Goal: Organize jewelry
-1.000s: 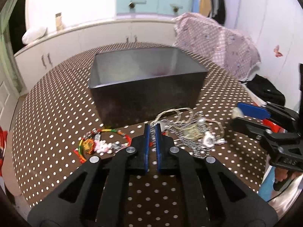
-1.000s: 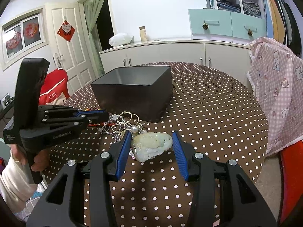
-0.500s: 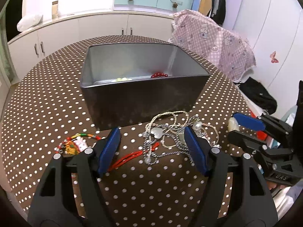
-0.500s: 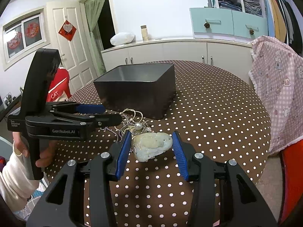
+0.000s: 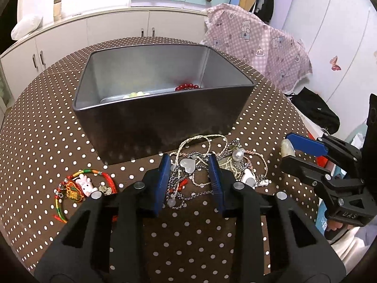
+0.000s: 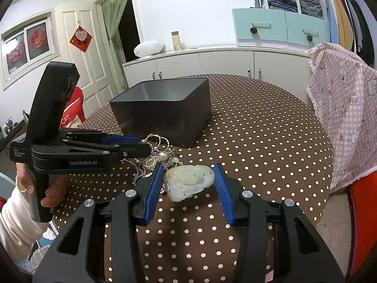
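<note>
A tangle of chain necklaces (image 5: 226,155) with a heart pendant (image 5: 187,166) and a pearl (image 5: 239,153) lies in front of the dark tin box (image 5: 165,118). My left gripper (image 5: 189,158) straddles the heart and chains. Its jaws are closing, and the pads stand clear of the chains. My right gripper (image 6: 189,166) is shut on a pale jade pendant (image 6: 188,181), just right of the tangle. Red beads (image 5: 187,86) and pale green beads (image 5: 136,95) lie inside the box. A red and green cord bracelet (image 5: 80,186) with a rabbit charm lies to the left.
The round table has a brown dotted cloth (image 5: 47,129). A chair draped in pink checked fabric (image 5: 259,44) stands at the far right. White cabinets (image 5: 94,30) run behind. A hand (image 6: 50,195) grips the left gripper's handle at the table's left edge.
The left gripper went from shut to wide open, tipped down over the tangle, then narrowed around the heart pendant. The right gripper and jade pendant stayed put.
</note>
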Tool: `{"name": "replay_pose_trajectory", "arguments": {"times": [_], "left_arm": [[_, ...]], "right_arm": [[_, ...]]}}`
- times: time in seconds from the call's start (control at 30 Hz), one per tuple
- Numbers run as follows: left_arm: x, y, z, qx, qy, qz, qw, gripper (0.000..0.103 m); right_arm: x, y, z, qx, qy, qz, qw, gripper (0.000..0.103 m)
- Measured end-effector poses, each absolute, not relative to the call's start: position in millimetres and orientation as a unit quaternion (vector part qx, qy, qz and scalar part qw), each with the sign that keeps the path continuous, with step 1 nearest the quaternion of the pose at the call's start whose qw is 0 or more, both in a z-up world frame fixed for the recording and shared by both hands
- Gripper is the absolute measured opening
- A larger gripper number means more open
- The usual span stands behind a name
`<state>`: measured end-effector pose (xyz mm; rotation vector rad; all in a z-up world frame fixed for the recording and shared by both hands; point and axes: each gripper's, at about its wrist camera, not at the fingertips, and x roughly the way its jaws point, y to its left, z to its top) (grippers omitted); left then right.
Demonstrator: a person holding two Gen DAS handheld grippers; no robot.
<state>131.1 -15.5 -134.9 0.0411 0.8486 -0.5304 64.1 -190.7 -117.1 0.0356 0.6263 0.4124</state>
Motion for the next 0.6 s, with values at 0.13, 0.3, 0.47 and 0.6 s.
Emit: {"name": "replay_pose_trajectory", "arguments": {"times": [0.13,0.3,0.47,0.6], "left_arm": [[134.5,-15.7,-136.0,0.008,0.407,-0.254,0.877,0.015],[128.7,-8.0,-132.1,-0.003,0.385,-0.259,0.886,0.014],[121.1,-3.4,-126.2,-0.011,0.359,-0.258,0.897,0.014],[116.4,4.1,-121.4,-0.021,0.340,-0.255,0.905,0.014]], "right_arm": [[65.1,-189.5,-117.2,0.018,0.308,0.202,0.929,0.042],[64.8,-186.8,-115.2,0.013,0.310,0.201,0.929,0.042],[65.5,-185.0,-108.4,0.014,0.307,0.200,0.930,0.042],[65.6,-183.3,-100.0,0.016,0.303,0.203,0.931,0.042]]}}
